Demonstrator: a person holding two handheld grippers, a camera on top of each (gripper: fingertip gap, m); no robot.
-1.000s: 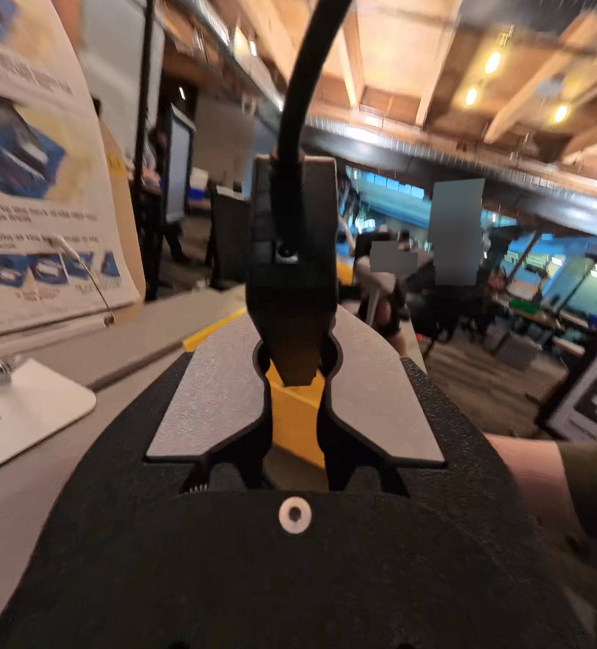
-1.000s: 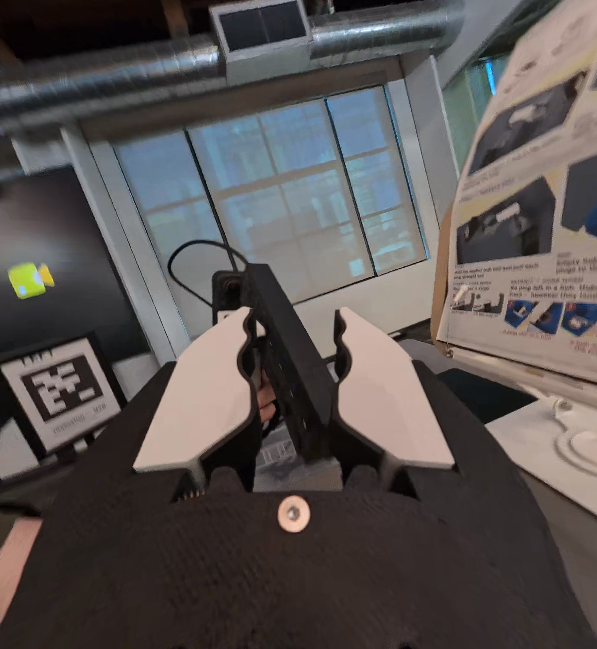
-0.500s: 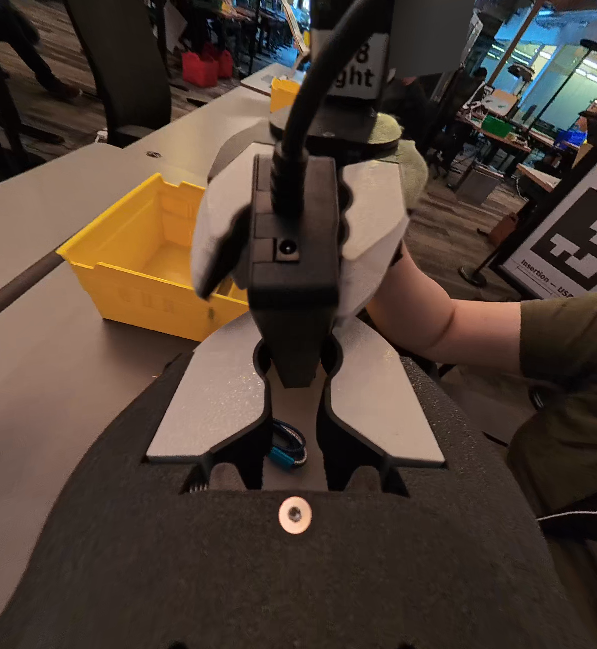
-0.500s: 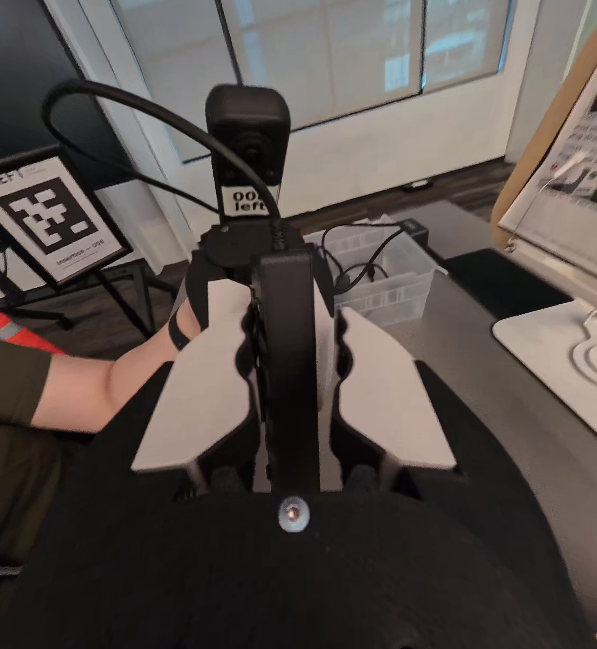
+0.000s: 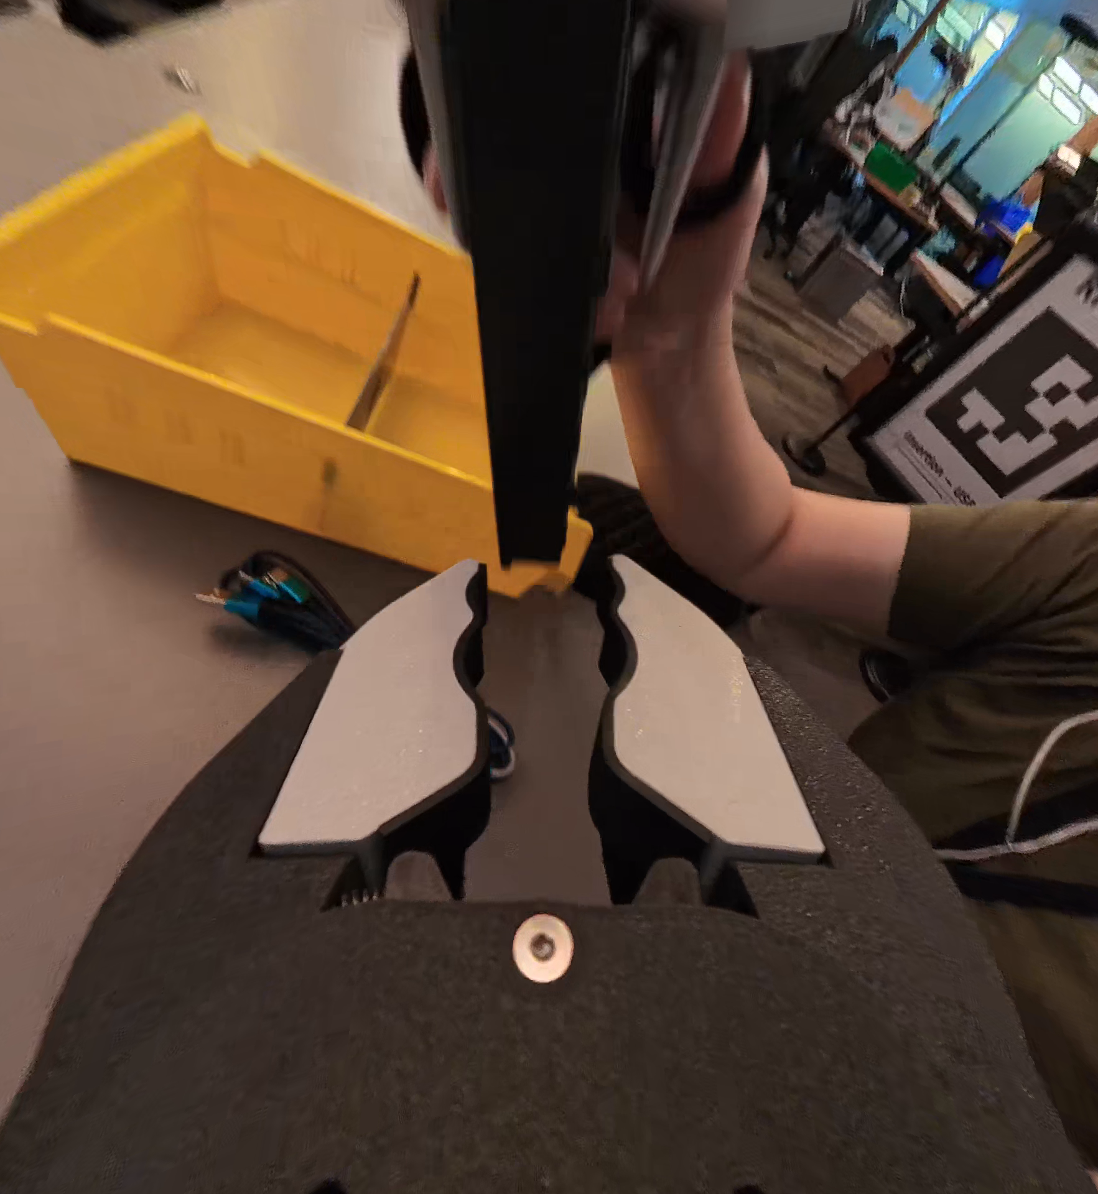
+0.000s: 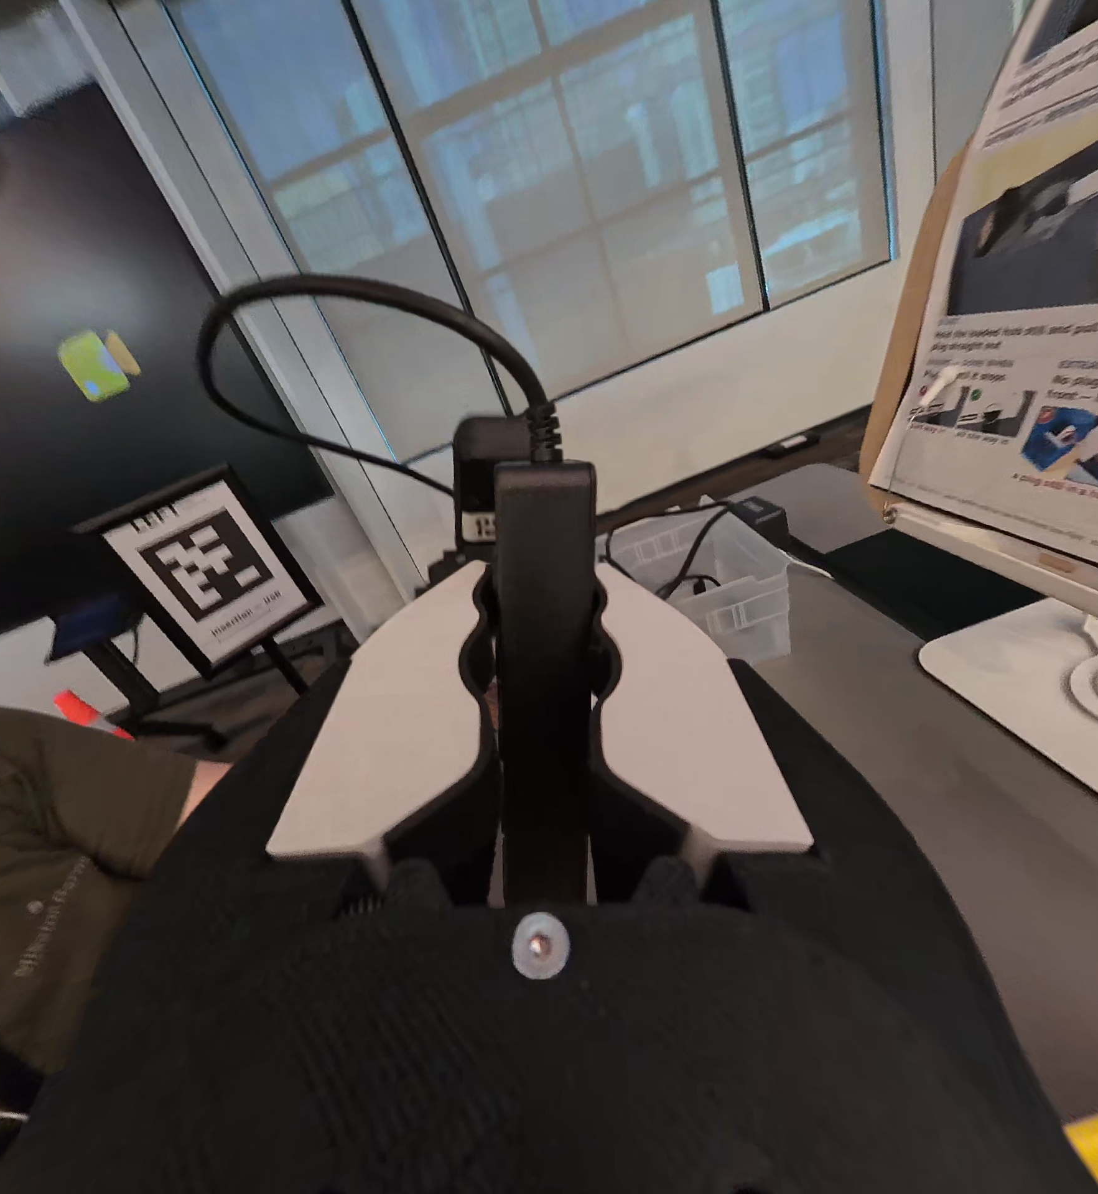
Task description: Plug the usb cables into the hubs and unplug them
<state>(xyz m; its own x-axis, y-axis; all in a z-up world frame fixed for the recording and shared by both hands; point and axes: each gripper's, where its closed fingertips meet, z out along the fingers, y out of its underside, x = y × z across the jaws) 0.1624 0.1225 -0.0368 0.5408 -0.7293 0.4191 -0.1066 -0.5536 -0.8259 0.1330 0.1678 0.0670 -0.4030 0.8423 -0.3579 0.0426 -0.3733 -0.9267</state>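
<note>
Matt black plastic hub (image 6: 543, 646); smooth yellow plastic bin (image 5: 223, 362); rough-textured black hand-held gripper (image 5: 541, 659) body; smooth matt counter (image 5: 81, 678).

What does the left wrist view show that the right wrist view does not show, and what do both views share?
Only the left wrist view shows the yellow bin, the bundle of usb cables lying on the table, and the open left gripper.

Only the right wrist view shows the clear bin, the instruction sheet and the windows.

Both show the black hub, on which the right gripper is shut, and a black-and-white marker sign.
</note>
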